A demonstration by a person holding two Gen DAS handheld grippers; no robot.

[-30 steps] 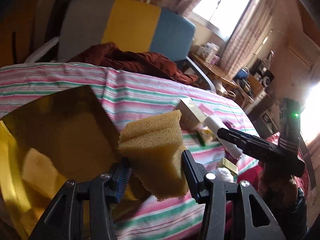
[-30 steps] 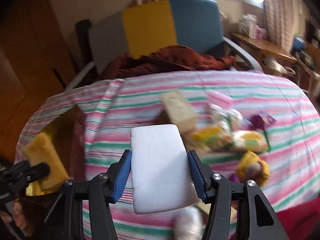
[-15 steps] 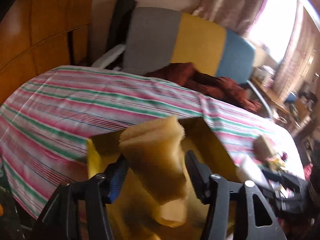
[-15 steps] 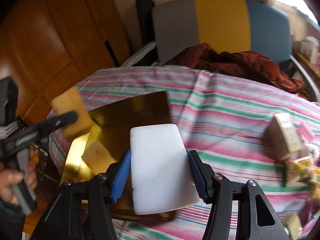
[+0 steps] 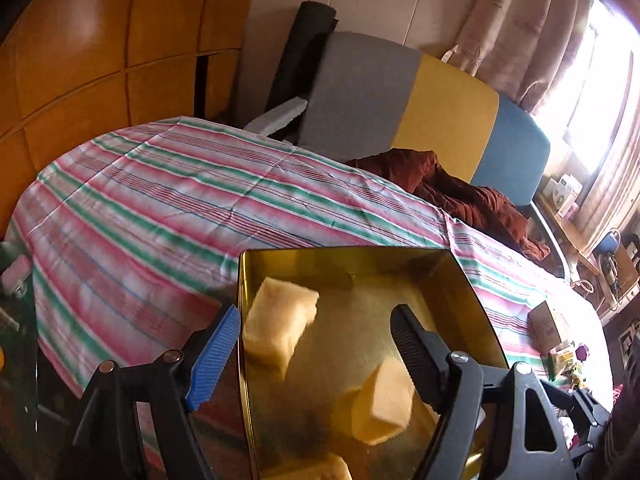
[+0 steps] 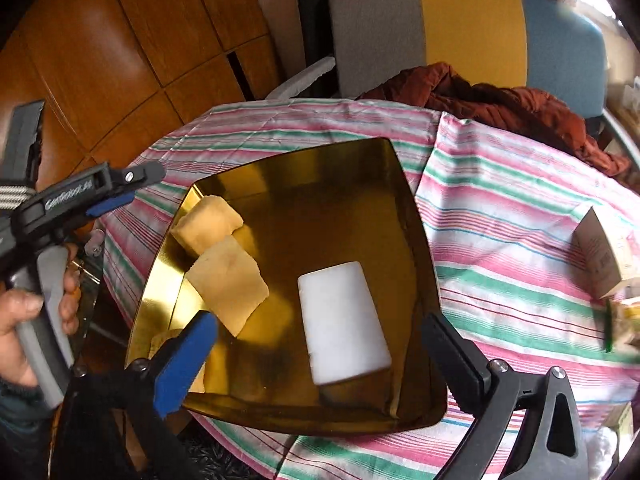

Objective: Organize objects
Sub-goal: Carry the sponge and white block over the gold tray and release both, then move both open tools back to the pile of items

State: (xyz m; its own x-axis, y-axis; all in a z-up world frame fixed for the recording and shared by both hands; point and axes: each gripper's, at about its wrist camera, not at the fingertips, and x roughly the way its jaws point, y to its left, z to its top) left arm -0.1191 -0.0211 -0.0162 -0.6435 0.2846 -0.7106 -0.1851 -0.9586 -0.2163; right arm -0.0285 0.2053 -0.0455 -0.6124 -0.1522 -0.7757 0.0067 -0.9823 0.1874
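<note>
Daylight pours in from the window (image 5: 600, 80) at the right and blows out there, the gold tray (image 6: 424, 280) glares, edges bow, and falling sponges (image 5: 280, 326) smear.

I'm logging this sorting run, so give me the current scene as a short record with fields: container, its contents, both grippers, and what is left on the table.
container: gold tray on the striped tablecloth
contents: white block; yellow sponges, two plainly seen, maybe a third at the near edge
left gripper: jaws opening, nothing between the pads, above the tray
right gripper: jaws opening, white block lies below them, pads clear of it
still on table: cardboard box and small packets beside it, blurred
background: chair with a rust-red garment
</note>
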